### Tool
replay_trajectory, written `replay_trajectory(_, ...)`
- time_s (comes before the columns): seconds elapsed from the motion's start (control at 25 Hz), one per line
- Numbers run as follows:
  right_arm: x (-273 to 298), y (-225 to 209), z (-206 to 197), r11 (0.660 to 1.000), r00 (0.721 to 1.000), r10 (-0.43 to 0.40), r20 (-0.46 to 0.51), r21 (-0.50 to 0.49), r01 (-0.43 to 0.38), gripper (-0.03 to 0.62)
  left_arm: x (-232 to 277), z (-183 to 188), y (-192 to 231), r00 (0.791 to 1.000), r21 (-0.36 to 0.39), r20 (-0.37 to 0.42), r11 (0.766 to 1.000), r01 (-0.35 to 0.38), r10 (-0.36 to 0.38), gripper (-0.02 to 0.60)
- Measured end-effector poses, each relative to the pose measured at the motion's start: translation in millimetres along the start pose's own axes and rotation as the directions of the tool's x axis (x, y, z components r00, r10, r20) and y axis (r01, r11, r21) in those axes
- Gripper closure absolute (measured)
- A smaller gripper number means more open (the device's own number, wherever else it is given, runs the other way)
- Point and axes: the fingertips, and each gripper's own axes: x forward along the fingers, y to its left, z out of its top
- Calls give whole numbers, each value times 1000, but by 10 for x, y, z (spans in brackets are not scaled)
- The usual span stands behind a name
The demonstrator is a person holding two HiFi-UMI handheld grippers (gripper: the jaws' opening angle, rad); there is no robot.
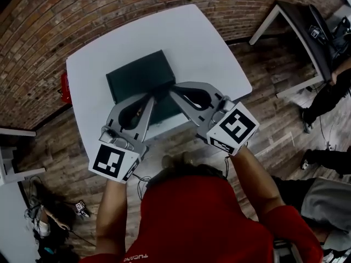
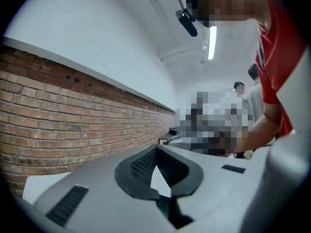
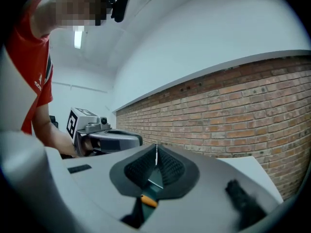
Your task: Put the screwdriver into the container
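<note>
At the middle of the head view, a dark green container [image 1: 140, 75] sits on the white worktop [image 1: 203, 43], its near edge hidden behind the two tongs that meet over it. The left gripper [image 1: 149, 98] comes in from the lower left of the frame and the right gripper [image 1: 174, 93] from the lower right. Their tips are just beside each other above the container's near side.

Seen from the left gripper view, the left tongs are clenched. The ribbed black pads [image 2: 141, 166] meet at the top, leaving a small triangular opening below that shows white worktop and a strip of dark green. Nothing is pinched between them.

Along the right gripper view, the right tongs are also closed tip to tip. Through the opening under the pads, a short orange stub [image 3: 149, 201] lies against dark green at the bottom centre of the frame. It looks like part of the screwdriver, though too little shows to tell whether it rests inside the container or at its edge. It isn't caught between the tips.

Around the worktop are a wooden floor [image 1: 263, 125] and a brick wall [image 1: 82, 10] along the top of the frame. A small red object [image 1: 64, 86] sits by the worktop's left edge.
</note>
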Motion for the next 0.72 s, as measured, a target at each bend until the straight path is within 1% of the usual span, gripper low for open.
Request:
replay_trajectory(0.2,-47,165,111,1000,999,29,31,-11,-29,562,-123,153,-68,997,-5,68,1000,-28,28,568)
replay_trajectory(0.44,-135,269,189,999,997,45,59,-4,-45,562,-232,244,-114,993,-20,105,998,-57,59,568)
replay_trajectory(0.56,-166,333,208,999,996,51,70,-12,-51,562,-291,262,-177,990,-22,127,998,-63,65,568)
replay_trajectory(0.72,-190,405,233,998,995,56,79,-30,-53,562,-333,260,-263,989,-21,135,998,-59,61,568)
